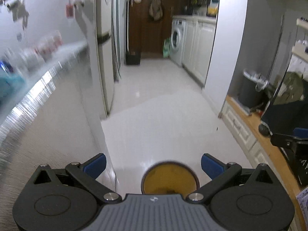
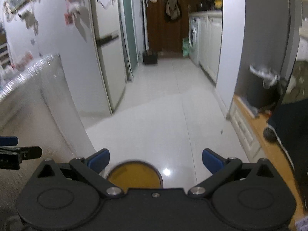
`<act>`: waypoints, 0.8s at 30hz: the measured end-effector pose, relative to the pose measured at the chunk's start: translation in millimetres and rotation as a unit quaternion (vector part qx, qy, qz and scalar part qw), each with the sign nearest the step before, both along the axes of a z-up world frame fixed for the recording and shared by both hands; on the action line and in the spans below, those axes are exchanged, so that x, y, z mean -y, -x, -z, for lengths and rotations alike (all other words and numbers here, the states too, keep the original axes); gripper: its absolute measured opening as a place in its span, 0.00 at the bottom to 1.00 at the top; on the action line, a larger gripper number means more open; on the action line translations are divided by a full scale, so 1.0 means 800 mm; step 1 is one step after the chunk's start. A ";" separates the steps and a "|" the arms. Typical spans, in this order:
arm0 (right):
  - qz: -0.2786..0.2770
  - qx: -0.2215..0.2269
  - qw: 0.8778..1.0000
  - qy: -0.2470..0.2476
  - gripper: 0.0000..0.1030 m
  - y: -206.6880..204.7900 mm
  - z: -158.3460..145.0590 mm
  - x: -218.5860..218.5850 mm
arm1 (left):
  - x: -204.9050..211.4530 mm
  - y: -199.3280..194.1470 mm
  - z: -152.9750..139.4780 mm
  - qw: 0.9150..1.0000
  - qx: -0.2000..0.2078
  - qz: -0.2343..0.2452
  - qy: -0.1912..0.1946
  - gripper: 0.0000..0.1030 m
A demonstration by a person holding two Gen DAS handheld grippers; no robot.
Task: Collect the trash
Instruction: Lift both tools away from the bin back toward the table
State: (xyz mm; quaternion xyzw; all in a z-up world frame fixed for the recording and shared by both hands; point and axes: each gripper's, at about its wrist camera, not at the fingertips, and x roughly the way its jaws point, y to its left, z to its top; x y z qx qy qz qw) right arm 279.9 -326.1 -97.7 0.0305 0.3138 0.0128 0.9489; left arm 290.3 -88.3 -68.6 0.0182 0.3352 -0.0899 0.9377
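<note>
Yellow-lined bin point(image 1: 169, 179) sits below both wide-open, empty grippers, left gripper point(image 1: 153, 165) and right gripper point(image 2: 156, 160), so probably find trash first, then approach slowly and squarely.

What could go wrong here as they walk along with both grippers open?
1. The round yellow-topped object sits on the floor right below the left gripper and right gripper; it could be kicked.
2. The counter corner is close to the left gripper and might be bumped.
3. The glossy floor could be slippery.
</note>
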 end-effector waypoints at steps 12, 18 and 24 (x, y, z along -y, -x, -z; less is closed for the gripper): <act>-0.020 0.115 0.993 -0.014 1.00 0.049 -0.101 -0.022 | -0.011 0.095 -0.155 0.989 0.148 -0.009 -0.031 1.00; -0.045 0.162 0.985 -0.033 1.00 0.062 -0.146 -0.055 | -0.036 0.112 -0.203 0.981 0.184 -0.025 -0.059 1.00; -0.080 0.196 0.975 -0.061 1.00 0.056 -0.185 -0.103 | -0.081 0.109 -0.231 0.974 0.197 -0.062 -0.092 1.00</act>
